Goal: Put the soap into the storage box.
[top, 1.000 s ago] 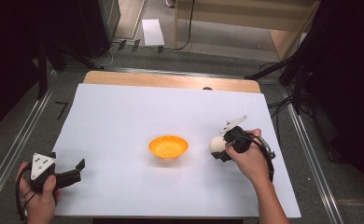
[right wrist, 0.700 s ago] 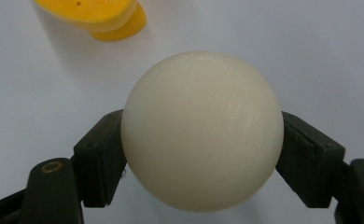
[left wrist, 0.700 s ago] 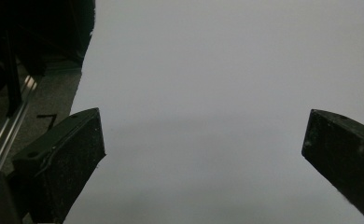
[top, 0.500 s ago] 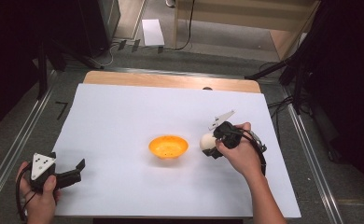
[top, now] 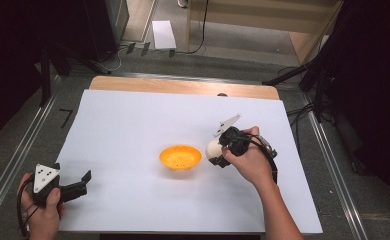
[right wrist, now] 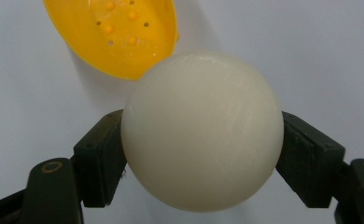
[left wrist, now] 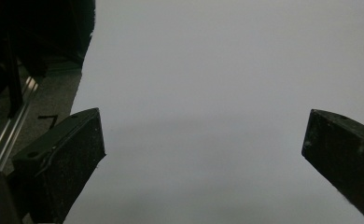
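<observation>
table (top: 133,125) white-covered, wooden far edge | orange bowl (top: 180,157) at centre, small holes and studs inside | left gripper (top: 81,183) near-left corner, jaws spread wide over bare sheet | right gripper (top: 217,155) just right of bowl, clamped on white ball (right wrist: 202,130) | ball close beside bowl rim

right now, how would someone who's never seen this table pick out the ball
Start at the white sheet covering the table, then find the orange bowl near its middle. Just to the bowl's right, the right gripper is clamped on a white ball. It is the one smooth, round, cream-white thing there, unlike the bright, shallow, dimpled bowl.
</observation>
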Demonstrator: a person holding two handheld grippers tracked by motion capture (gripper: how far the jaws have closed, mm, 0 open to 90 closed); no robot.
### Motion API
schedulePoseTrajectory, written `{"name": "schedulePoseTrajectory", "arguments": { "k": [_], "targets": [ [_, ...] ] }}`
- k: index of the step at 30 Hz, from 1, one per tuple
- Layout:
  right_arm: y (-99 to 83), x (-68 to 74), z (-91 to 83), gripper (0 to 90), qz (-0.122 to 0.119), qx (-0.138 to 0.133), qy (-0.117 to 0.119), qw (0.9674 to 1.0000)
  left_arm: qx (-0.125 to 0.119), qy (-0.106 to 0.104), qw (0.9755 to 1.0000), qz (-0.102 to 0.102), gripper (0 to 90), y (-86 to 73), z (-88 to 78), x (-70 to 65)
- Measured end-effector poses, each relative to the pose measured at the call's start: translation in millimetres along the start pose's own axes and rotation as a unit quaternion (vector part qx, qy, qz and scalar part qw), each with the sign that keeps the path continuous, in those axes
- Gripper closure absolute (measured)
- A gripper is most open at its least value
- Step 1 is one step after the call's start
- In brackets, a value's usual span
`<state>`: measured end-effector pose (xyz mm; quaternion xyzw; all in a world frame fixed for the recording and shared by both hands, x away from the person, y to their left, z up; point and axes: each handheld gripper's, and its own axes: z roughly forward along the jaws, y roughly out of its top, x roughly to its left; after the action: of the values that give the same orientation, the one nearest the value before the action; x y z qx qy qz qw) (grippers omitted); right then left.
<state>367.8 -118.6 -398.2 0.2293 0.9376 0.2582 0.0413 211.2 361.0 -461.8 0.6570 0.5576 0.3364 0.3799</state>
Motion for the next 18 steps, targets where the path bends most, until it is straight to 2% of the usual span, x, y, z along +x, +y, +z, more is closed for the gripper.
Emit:
{"name": "schedulePoseTrajectory", "arguments": {
  "k": [18],
  "targets": [
    [27.8,11.3,6.4,24.8,-0.027,0.003,0.012,0.9996,0.001,0.002,1.0000,0.001,0.0,0.0,0.1,-0.3]
  ]
}}
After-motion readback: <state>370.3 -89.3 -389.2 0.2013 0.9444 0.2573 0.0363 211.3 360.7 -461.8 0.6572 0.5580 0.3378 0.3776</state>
